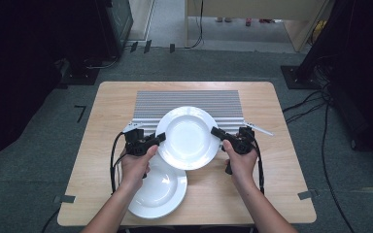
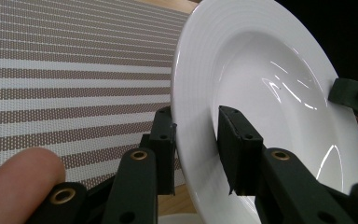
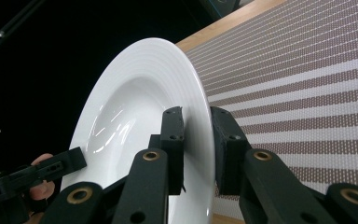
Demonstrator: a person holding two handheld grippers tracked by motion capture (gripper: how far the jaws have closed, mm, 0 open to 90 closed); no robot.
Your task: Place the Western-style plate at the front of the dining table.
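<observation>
Overhead, I see both grippers, left (image 1: pixel 161 138) and right (image 1: pixel 215 131), clamped on the upper plate (image 1: pixel 188 137) above the striped mat (image 1: pixel 189 102); it overlaps a second plate (image 1: pixel 162 191). Left gripper view: jaws pinch its rim (image 2: pixel 186 116), my fingertip (image 2: pixel 21 170) intruding. Right gripper view: same pinch; table edge (image 3: pixel 223 25) cut off.

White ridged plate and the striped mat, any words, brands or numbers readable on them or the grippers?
None can be read: the white ridged-rim plate, the brown-and-white striped woven mat, the second white plate and both black grippers, left and right, carry no visible lettering.
</observation>
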